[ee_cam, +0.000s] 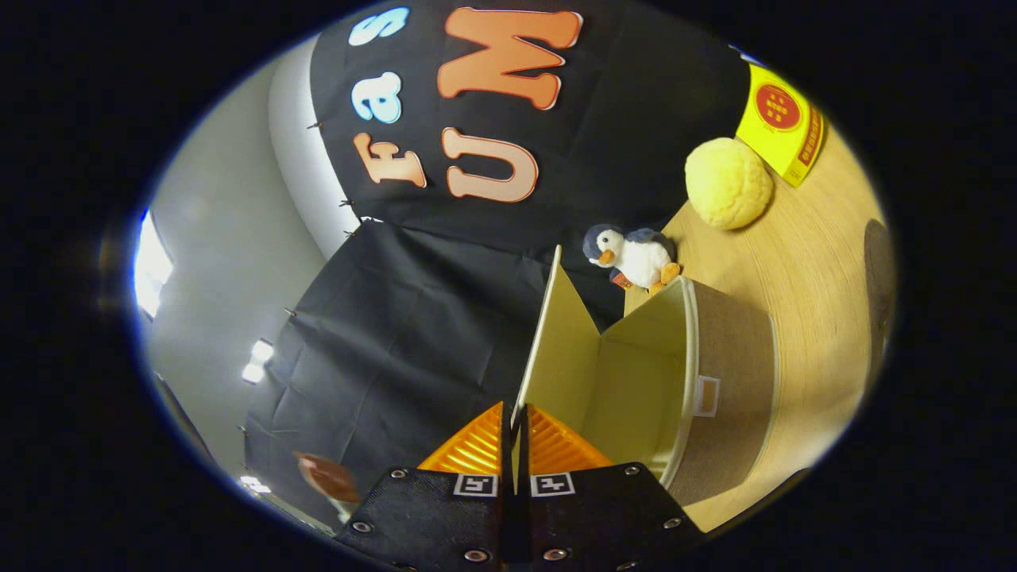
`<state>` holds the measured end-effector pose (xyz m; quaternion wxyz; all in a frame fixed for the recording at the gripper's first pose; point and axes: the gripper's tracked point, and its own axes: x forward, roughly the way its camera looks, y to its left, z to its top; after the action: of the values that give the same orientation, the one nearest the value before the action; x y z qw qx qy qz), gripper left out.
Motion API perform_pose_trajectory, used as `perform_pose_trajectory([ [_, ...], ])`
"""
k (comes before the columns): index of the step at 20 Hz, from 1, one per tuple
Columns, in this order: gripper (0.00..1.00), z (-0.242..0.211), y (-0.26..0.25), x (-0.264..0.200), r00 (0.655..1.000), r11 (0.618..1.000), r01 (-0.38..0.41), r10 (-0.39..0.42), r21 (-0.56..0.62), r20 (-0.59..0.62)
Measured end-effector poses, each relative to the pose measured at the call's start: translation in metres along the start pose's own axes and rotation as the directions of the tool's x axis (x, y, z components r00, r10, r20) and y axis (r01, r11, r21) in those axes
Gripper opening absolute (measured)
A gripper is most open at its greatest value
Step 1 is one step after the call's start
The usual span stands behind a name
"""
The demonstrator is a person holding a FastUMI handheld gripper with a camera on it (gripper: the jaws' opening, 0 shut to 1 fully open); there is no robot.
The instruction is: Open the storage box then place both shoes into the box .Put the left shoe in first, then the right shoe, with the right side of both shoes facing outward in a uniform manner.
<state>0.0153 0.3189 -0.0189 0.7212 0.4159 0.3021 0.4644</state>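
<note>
The box (719,381) lies on the table (810,262) just ahead of the gripper (515,445), and its lid (556,349) runs forward from the fingers, which are clenched on its edge.

One storage box (699,381), one plush penguin (636,256), one yellow ball (728,183), and one yellow carton (783,121) are counted.

My jaws pinch the thin lid (556,349) of the storage box (715,389), smooth and matt like card; the box's outer wall looks like coarse woven cloth. The table (802,262) is wood-grained with a slight sheen. The penguin toy (636,256) is plush, the yellow ball (728,183) fuzzy.
</note>
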Motion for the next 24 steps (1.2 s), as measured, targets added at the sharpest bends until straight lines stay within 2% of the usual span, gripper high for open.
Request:
perform_pose_trajectory([
  [8, 0.02, -0.048, 0.070, 0.081, 0.999, 0.985, 0.041, -0.043, -0.168, -0.010],
  [15, 0.03, -0.088, 0.082, 0.155, 0.994, 0.970, 0.088, -0.102, -0.229, -0.049],
  [18, 0.05, -0.106, 0.079, 0.172, 0.989, 0.964, 0.110, -0.130, -0.241, -0.070],
  [20, 0.11, -0.115, 0.072, 0.178, 0.980, 0.951, 0.144, -0.175, -0.272, -0.090],
  [22, 0.27, -0.120, 0.065, 0.177, 0.971, 0.935, 0.172, -0.215, -0.311, -0.106],
  [24, 0.69, -0.116, 0.056, 0.176, 0.964, 0.920, 0.201, -0.246, -0.338, -0.097],
])
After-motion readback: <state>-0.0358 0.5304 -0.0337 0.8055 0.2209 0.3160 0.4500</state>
